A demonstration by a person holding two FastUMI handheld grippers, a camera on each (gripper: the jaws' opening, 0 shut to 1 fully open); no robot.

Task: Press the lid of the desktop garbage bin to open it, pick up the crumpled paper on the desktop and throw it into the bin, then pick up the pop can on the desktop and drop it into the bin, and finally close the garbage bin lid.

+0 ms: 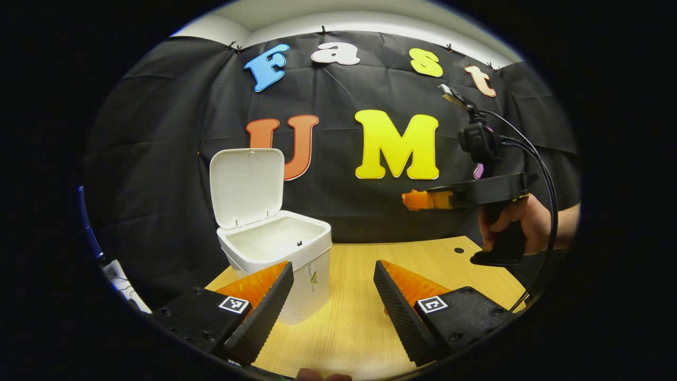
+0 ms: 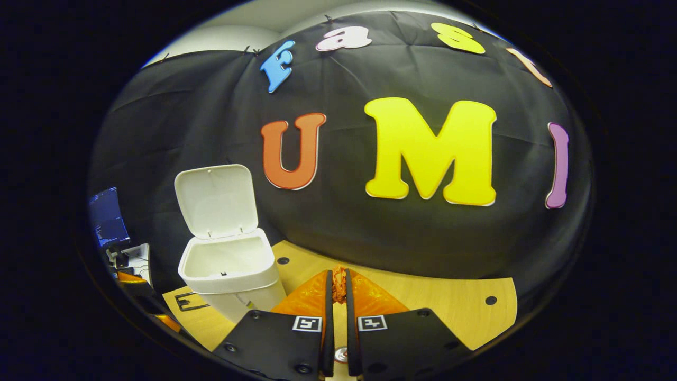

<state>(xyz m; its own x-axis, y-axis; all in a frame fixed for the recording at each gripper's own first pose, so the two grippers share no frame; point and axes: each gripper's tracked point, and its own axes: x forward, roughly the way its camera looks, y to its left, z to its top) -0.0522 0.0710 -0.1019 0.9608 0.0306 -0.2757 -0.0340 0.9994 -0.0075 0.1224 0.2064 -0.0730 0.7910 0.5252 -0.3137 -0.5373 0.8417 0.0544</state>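
The bin (image 1: 275,248) is standing with its lid (image 1: 247,186) tipped up, ready for rubbish. Beside it the left gripper (image 1: 333,296) is waiting, fingers spread and empty. The right gripper (image 2: 338,301) is hovering right of the bin, fingers pressed nearly together; I cannot tell whether they are pinching anything.

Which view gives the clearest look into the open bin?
The left gripper view: the bin sits close, lid upright, inner cavity visible. The right gripper view shows it smaller and farther off, at lower left.

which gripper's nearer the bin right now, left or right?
Left. In the left gripper view, the left gripper sits low just in front of the bin, one finger overlapping its wall. The right gripper is held up off to the side, above the table.
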